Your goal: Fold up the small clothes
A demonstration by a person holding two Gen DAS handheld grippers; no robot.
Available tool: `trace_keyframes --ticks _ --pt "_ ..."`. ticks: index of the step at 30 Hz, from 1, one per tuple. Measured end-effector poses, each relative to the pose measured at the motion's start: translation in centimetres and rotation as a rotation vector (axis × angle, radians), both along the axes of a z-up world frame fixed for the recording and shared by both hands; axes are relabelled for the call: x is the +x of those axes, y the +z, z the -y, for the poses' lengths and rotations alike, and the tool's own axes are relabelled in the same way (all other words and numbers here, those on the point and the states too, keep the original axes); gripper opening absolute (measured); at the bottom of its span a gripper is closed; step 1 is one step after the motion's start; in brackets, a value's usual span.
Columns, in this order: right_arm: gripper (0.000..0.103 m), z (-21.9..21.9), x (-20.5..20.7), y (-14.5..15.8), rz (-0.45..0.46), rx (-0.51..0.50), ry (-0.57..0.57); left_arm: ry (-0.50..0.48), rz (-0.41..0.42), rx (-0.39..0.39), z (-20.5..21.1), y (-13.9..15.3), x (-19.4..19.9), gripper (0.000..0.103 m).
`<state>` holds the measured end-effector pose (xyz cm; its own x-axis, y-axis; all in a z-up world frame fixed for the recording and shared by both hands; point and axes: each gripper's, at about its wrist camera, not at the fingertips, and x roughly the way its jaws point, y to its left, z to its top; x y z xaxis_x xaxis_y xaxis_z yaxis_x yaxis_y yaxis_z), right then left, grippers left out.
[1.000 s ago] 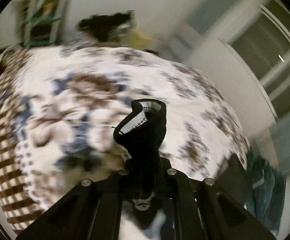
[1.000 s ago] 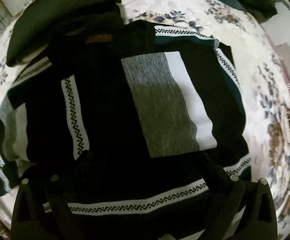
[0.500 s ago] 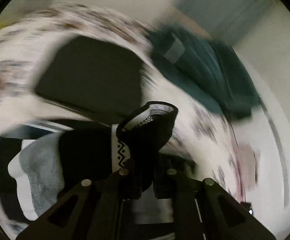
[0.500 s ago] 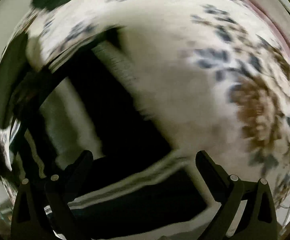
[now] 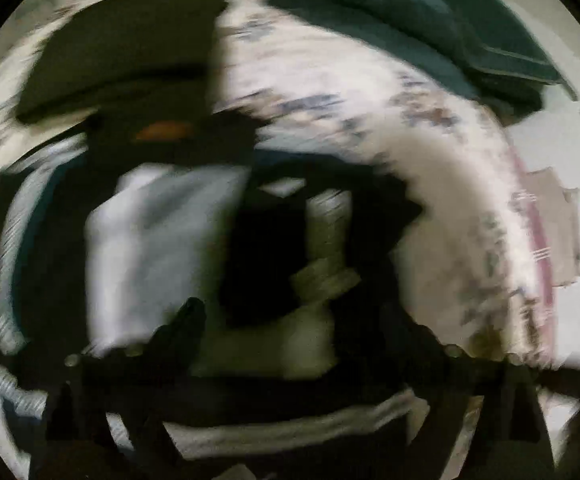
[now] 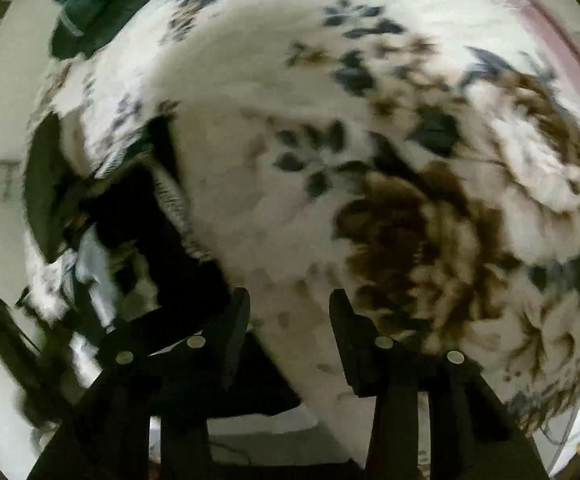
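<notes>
A black sweater (image 5: 162,240) with grey and white panels and zigzag bands lies on a floral bedsheet (image 5: 449,200). My left gripper (image 5: 297,316) hangs just over it, badly blurred. Its jaws are opening wide; the black sleeve (image 5: 258,264) lies loose beneath them, with no pad pressing on it. My right gripper (image 6: 290,308) points down at bare floral sheet (image 6: 290,200) to the right of the sweater (image 6: 146,236). Its jaws are closing, about half apart, with nothing between them.
A dark folded garment (image 5: 122,52) lies behind the sweater. A green garment (image 5: 409,12) is heaped at the back of the bed, also seen top left (image 6: 90,0) in the right wrist view. A pale pink cloth (image 5: 549,220) lies at the bed's right edge.
The left gripper swung over the sweater and let go of the black sleeve cuff, its jaws now wide. The right gripper moved off the sweater onto bare sheet and its jaws narrowed.
</notes>
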<state>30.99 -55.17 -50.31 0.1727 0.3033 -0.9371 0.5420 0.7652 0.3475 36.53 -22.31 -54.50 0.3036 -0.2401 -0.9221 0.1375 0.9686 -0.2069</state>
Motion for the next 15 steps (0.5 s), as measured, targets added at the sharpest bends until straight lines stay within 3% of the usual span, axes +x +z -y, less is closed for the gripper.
trace_keyframes --ticks 2,5,7,8,12,13,14,15 --pt "0.049 -0.6 1.5 0.1 0.031 0.061 0.025 0.030 -0.040 0.086 -3.1 -1.4 -2.1 0.090" --pt "0.068 -2.1 4.7 0.2 0.085 0.137 0.050 0.091 -0.089 0.231 -7.9 -4.1 -5.6 0.090" --pt "0.069 -3.3 7.2 -0.4 0.107 0.158 0.068 0.149 -0.143 0.263 -10.8 -6.1 -7.1 0.090" --pt "0.069 -4.3 8.8 -1.1 0.102 0.152 0.083 0.187 -0.170 0.267 -12.2 -7.1 -7.6 0.090" --pt "0.069 -8.2 14.1 -4.2 0.059 0.156 0.155 0.264 -0.173 0.152 -15.1 -8.7 -7.7 0.103" --pt "0.064 -8.9 14.7 -4.6 0.052 0.149 0.176 0.274 -0.174 0.151 -15.1 -9.1 -7.5 0.103" --pt "0.052 -10.0 15.4 -4.9 0.066 0.134 0.207 0.276 -0.175 0.160 -15.0 -9.3 -7.2 0.103" --pt "0.010 -10.8 15.7 -4.9 0.072 0.120 0.227 0.276 -0.173 0.178 -14.7 -9.7 -7.0 0.103"
